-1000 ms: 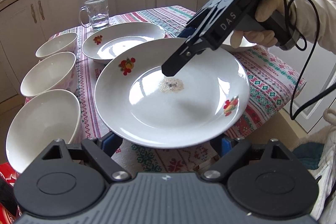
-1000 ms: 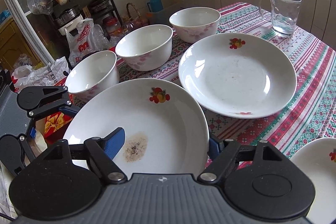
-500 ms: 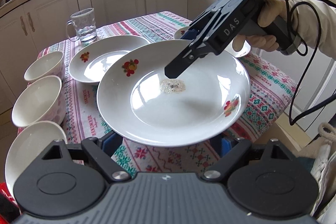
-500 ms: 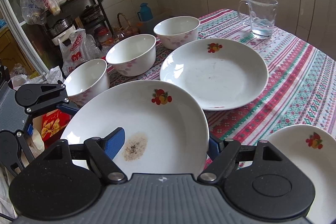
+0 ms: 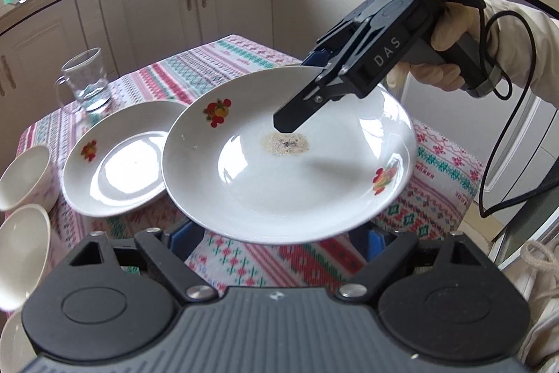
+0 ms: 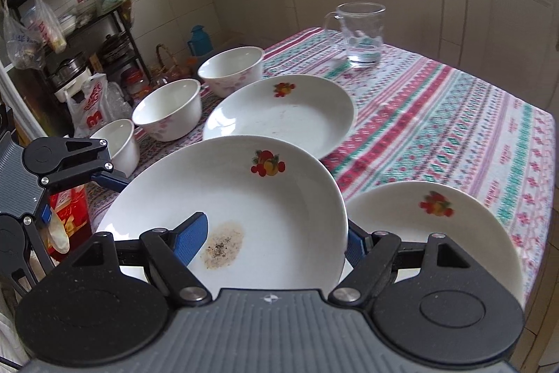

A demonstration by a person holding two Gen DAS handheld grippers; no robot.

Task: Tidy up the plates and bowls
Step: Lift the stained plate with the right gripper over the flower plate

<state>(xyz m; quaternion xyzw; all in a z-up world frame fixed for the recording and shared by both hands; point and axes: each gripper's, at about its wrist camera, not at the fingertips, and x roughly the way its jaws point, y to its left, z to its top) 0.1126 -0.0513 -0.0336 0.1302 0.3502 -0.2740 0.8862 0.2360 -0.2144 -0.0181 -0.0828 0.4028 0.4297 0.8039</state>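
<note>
A white plate with fruit prints and a brown food stain hangs in the air above the table. My right gripper is shut on its far rim, one finger on top and one beneath. In the right wrist view the same plate fills the space between the blue pads. My left gripper is open below the plate's near rim, not gripping it; it shows at the left of the right wrist view. A second plate lies on the tablecloth. A third plate lies at the near right.
Three white bowls stand in a row along the table's left edge. A glass mug stands at the far end. The striped tablecloth covers the table. Cabinets stand behind, shelves with bags to the left.
The stained plate has risen higher above the table, held by my right gripper, and now overlaps the second plate's edge. The left gripper has risen too and stays open beneath the near rim.
</note>
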